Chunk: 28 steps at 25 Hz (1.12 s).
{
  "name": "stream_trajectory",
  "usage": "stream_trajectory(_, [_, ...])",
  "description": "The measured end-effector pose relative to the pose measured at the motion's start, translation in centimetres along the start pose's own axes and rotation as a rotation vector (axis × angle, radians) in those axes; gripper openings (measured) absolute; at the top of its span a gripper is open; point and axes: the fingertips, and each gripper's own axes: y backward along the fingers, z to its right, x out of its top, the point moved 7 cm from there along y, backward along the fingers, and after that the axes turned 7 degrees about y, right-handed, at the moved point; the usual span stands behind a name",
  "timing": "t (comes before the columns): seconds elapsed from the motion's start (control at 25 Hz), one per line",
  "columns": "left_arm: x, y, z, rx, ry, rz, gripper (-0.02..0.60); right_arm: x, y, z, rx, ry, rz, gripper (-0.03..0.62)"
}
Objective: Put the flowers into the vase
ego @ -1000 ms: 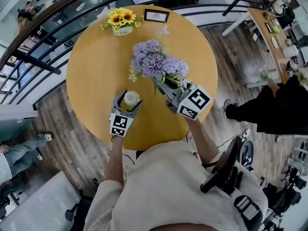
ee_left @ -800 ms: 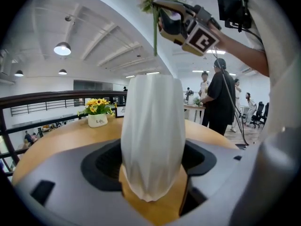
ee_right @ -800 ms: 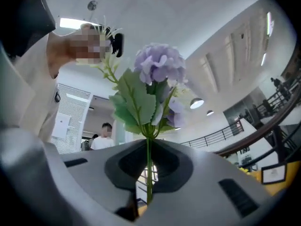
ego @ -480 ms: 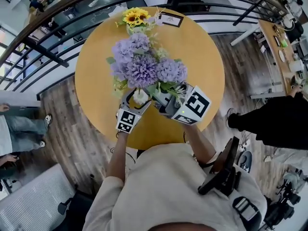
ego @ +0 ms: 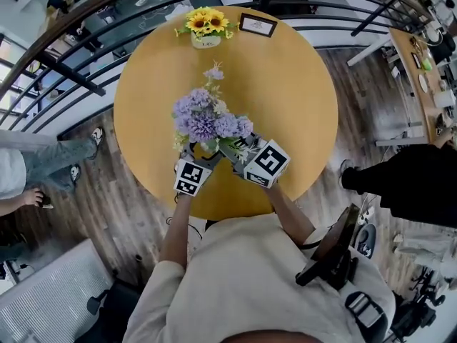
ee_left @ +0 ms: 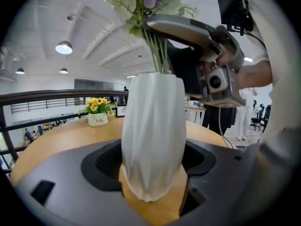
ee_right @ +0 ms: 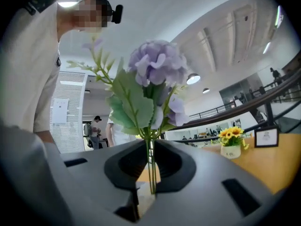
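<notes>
- Yellow wood fills the head view: a round yellow wooden table (ego: 285, 84), with a small white pot of sunflowers (ego: 205, 31) and a black-framed card (ego: 258, 25) at its far edge. Near my edge, the bunch of purple flowers (ego: 207, 120) stands over my left gripper (ego: 200, 152) and right gripper (ego: 228, 146). The blooms hide most of what lies beneath them.
- In the left gripper view, the left gripper has its jaws spread wide, one pad against each side of the tall white faceted vase (ee_left: 154, 135). The vase stands upright on the table. The thin green stems (ee_left: 160, 55) run down into its mouth, and the blooms sit above the rim.
- In the right gripper view, the right gripper is pinched almost fully closed on those stems, low down beneath the leaves. The blooms rise above the jaws.
- Handling, as I judge it: the bunch looks light and top-heavy, with thin, springy stems. The hold belongs on the gathered stems, never on the soft petals.
- The vase looks smooth, hard and breakable, and tall for its footing, so it should tip easily. A grip around its lower body, as I have it, suits it.
- The stems seem only partly in, so they probably want lowering further before I let go.
</notes>
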Motion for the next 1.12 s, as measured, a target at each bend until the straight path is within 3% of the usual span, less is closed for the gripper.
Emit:
stream_trajectory(0.2, [0.0, 0.1, -0.1, 0.001, 0.005, 0.0, 0.37, -3.9, 0.5, -0.7, -0.05, 0.05, -0.173, 0.066])
stream_trajectory(0.44, [0.0, -0.3, -0.3, 0.003, 0.005, -0.001, 0.37, -4.7, 0.5, -1.2, -0.046, 0.042, -0.234, 0.235])
stream_trajectory(0.48, [-0.1, -0.3, -0.3, 0.003, 0.007, -0.001, 0.37, -4.7, 0.7, -1.3, -0.051, 0.051, -0.243, 0.288])
stream_trajectory(0.6, [-0.2, -0.3, -0.3, 0.004, 0.012, -0.001, 0.37, -4.8, 1.9, -1.4, -0.094, 0.082, -0.257, 0.353])
stream_trajectory(0.72, [-0.7, -0.5, -0.9, 0.011, 0.01, -0.004, 0.37, -5.3, 3.1, -1.1, -0.131, 0.08, -0.294, 0.356])
stream_trajectory(0.84, [-0.5, -0.3, -0.6, 0.011, -0.005, -0.014, 0.37, -6.8, 5.2, -1.2, -0.157, -0.002, -0.321, 0.354])
stream_trajectory(0.96, [-0.7, 0.4, -0.4, 0.015, -0.038, -0.021, 0.371, -7.6, 7.4, -1.4, -0.199, -0.086, -0.308, 0.354])
stream_trajectory(1.12, [-1.6, 1.3, 0.0, 0.017, -0.035, -0.026, 0.385, -7.9, 8.3, -0.8, -0.246, -0.102, -0.312, 0.353])
